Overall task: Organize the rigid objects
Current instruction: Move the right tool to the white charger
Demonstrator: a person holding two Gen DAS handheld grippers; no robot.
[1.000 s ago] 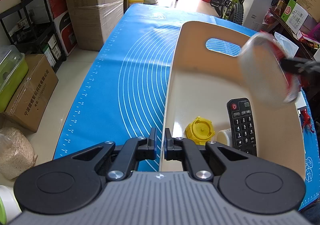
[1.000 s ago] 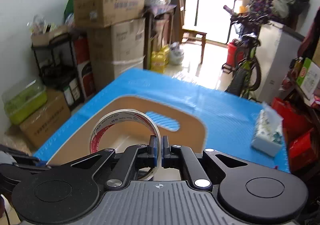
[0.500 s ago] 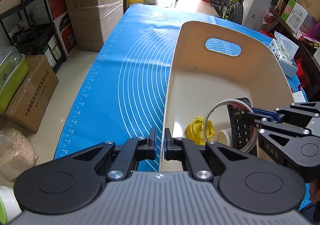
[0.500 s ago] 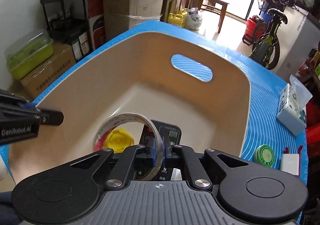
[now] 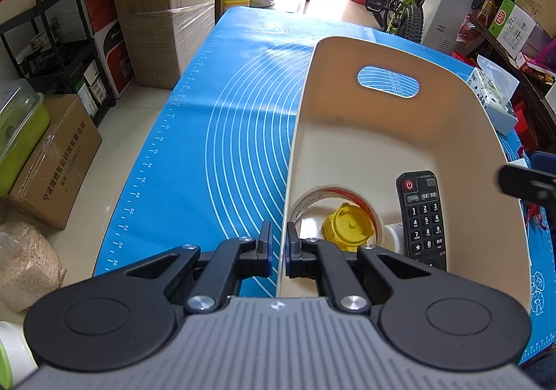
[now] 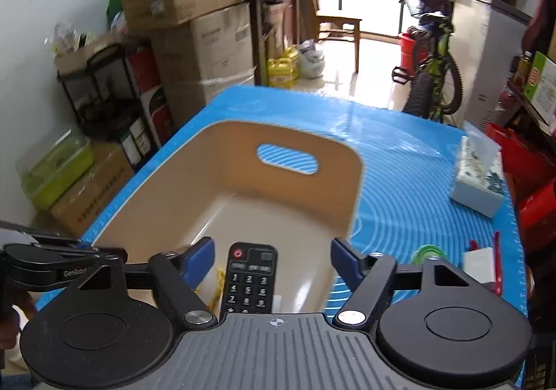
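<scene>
1. On the blue-matted worktop [image 5: 222, 133], the left hand-held gripper [image 5: 277, 251] is clenched on the near-left wall of the beige bin [image 5: 365, 147].
2. Inside that bin, a tape roll [image 5: 314, 195] lies flat around a yellow cap [image 5: 349, 225].
3. Just right of them lies a black remote [image 5: 422, 216].
4. Over the remote, the right hand-held gripper [image 6: 272, 256] is opening, with nothing between its blue pads [image 6: 342, 256].
5. Beyond the bin's right wall sits a tissue pack [image 6: 477, 178].
</scene>
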